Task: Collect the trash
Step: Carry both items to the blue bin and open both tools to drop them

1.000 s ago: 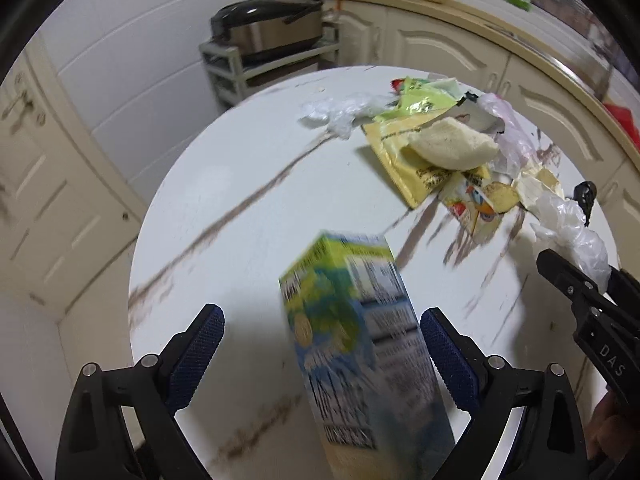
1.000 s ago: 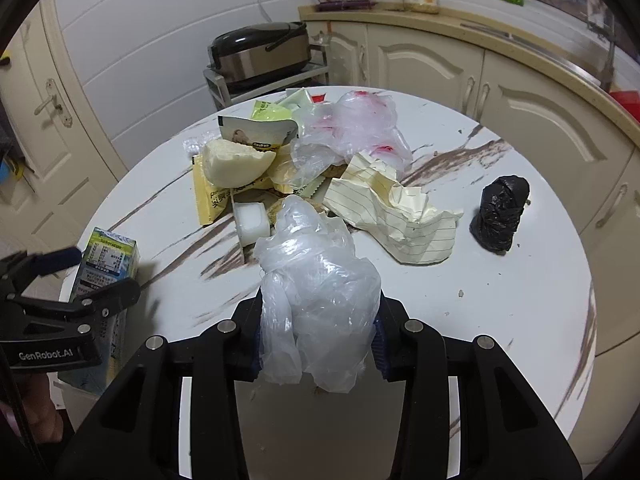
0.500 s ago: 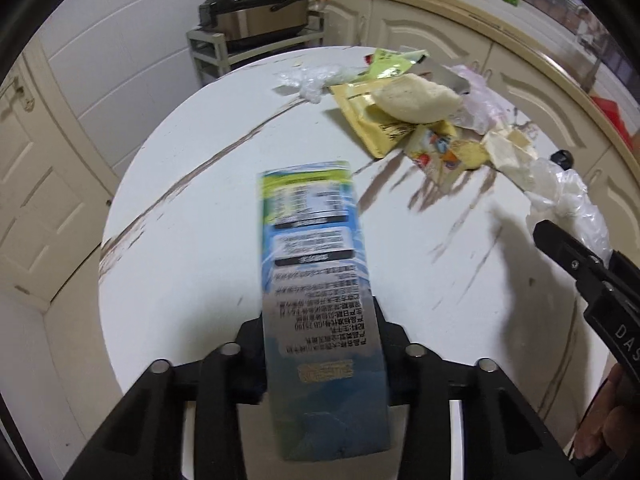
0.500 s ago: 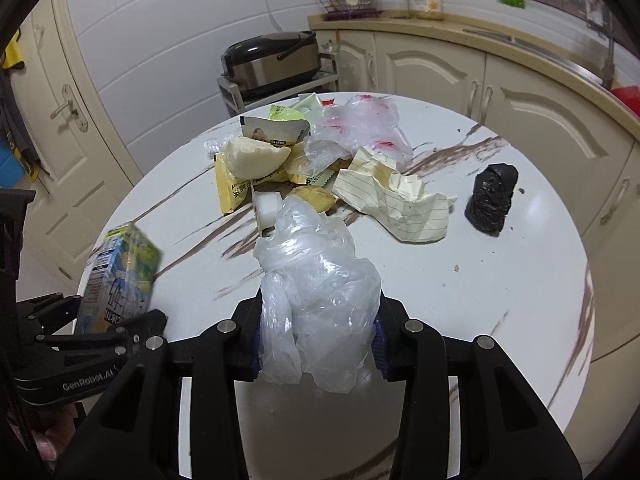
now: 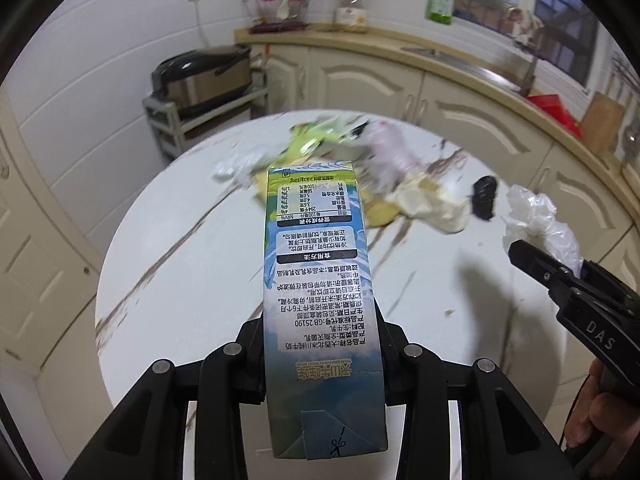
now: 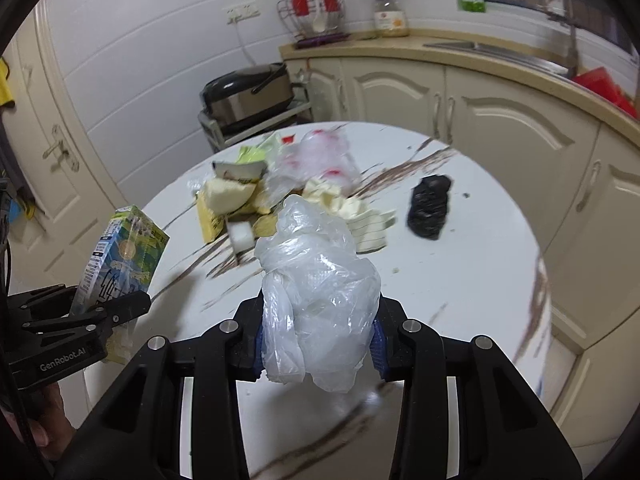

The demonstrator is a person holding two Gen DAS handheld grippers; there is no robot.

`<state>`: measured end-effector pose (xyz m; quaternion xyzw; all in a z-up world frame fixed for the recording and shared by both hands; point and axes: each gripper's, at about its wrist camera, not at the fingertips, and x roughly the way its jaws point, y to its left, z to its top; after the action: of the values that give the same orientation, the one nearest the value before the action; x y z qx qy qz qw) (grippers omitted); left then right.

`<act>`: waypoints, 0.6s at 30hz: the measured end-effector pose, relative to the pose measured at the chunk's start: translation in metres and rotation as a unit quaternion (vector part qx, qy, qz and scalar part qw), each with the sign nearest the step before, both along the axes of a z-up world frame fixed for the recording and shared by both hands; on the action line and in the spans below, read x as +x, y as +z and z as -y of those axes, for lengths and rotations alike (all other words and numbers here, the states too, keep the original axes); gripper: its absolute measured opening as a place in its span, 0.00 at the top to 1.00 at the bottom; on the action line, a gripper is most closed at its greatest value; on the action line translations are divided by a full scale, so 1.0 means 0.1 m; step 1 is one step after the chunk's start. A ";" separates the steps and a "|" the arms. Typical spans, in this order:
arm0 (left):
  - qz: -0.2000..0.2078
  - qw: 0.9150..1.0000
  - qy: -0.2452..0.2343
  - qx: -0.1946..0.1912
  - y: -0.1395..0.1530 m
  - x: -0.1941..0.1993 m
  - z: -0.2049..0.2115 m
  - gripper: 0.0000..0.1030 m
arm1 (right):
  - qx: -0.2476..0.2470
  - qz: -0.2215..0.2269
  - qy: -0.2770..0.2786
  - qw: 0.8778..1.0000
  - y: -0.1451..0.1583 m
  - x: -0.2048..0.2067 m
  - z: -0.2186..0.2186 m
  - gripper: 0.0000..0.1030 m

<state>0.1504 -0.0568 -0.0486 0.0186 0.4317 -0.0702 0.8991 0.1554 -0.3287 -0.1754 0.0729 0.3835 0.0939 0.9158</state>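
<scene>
Both claws are carrying a load, so the pickup step looks done and the carry-off is in hand. The left claw is clamping one milk carton at lower centre of its view; the right claw is pinching one clear plastic bag, also lower centre. Next each load needs a bin, and none is showing. One black wad and one mixed wrapper pile are lying on the round counter, mid-frame.

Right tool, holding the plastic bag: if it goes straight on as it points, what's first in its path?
Probably the trash pile mid-table, its lined yellow paper nearest, beyond the plastic bag in the right tool. Depth is uncertain; bare table may come first.
</scene>
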 end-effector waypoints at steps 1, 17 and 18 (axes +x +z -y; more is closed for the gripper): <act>0.006 1.000 -0.010 0.000 0.05 0.00 0.09 0.66 | 0.001 0.005 -0.008 1.000 0.03 -0.03 0.08 0.64; -0.037 0.958 -0.283 -0.001 -0.26 -0.02 2.63 0.66 | 0.013 0.004 -0.242 0.970 0.00 -0.92 2.25 0.64; -0.049 0.955 -0.294 0.000 -0.33 0.00 2.78 0.66 | 0.014 -0.003 -0.254 0.967 -0.06 -0.97 2.39 0.64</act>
<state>0.1507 -0.3349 -0.0820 0.1412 0.4508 -0.3320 0.8164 0.0586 -0.5679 -0.1814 0.1815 0.3534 -0.1366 0.9075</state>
